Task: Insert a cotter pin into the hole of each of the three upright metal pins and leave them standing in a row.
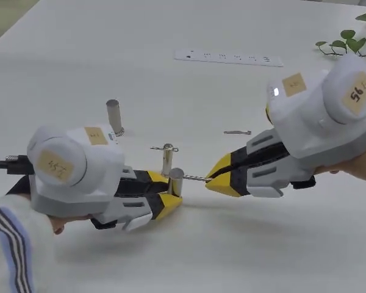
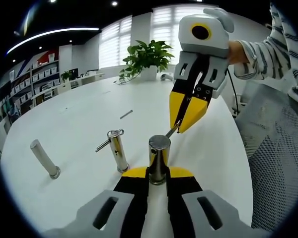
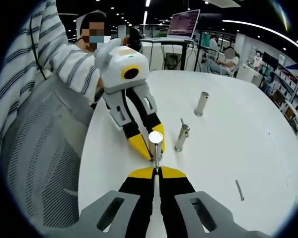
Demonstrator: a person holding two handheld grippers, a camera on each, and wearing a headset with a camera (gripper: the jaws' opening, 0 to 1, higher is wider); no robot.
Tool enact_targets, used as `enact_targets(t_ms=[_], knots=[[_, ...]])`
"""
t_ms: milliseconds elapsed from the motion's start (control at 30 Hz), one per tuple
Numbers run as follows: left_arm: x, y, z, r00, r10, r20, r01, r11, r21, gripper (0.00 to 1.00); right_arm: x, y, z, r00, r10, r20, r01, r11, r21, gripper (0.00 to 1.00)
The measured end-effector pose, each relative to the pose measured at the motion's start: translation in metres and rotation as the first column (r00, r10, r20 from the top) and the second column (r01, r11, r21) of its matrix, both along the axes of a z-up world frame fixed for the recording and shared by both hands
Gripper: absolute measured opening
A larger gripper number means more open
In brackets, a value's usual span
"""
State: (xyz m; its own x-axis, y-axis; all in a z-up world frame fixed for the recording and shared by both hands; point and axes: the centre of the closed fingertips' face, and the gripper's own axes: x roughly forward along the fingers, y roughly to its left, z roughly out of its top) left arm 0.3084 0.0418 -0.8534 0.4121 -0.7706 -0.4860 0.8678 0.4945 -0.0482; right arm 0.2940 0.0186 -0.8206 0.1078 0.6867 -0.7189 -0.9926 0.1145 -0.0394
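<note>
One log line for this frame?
left gripper: shut on near pin | right gripper: shut on cotter pin, tip at near pin | middle pin: pinned | far pin: bare

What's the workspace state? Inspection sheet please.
Surface: white table.
Job's things: near pin upright between the left jaws; middle pin upright, fitted cotter through it; far pin upright, no cotter; spare cotter lying flat.
Clutter: power strip.
Grippers: left gripper shut on near pin; right gripper shut on held cotter, tip at near pin's top.
Cables: black cable behind left gripper.
Surroundings: plant; office shelves, desks and people beyond.
</note>
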Motion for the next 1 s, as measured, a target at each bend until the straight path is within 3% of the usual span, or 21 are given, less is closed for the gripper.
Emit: enact_targets(t_ms=[467, 633, 1000], knots=[[-0.001, -0.003, 0.000, 1.000, 0.004, -0.001, -0.004, 1.000, 0.001, 0.12, 0.003, 0.020, -0.002, 1.000, 0.019, -0.024, -0.018, 1.000, 0.020, 0.05], [-0.001, -0.002, 0.000, 1.000, 0.008, 0.000, -0.008, 1.000, -0.002, 0.12, 0.001, 0.015, -0.003, 1.000, 0.020, -0.024, -0.020, 1.000, 0.014, 0.17], [0.000, -0.002, 0.000, 1.000, 0.012, 0.001, -0.012, 1.000, 0.002, 0.12, 0.002, 0.011, 0.005, 1.000, 0.001, -0.026, 0.000, 0.999, 0.033, 0.06]])
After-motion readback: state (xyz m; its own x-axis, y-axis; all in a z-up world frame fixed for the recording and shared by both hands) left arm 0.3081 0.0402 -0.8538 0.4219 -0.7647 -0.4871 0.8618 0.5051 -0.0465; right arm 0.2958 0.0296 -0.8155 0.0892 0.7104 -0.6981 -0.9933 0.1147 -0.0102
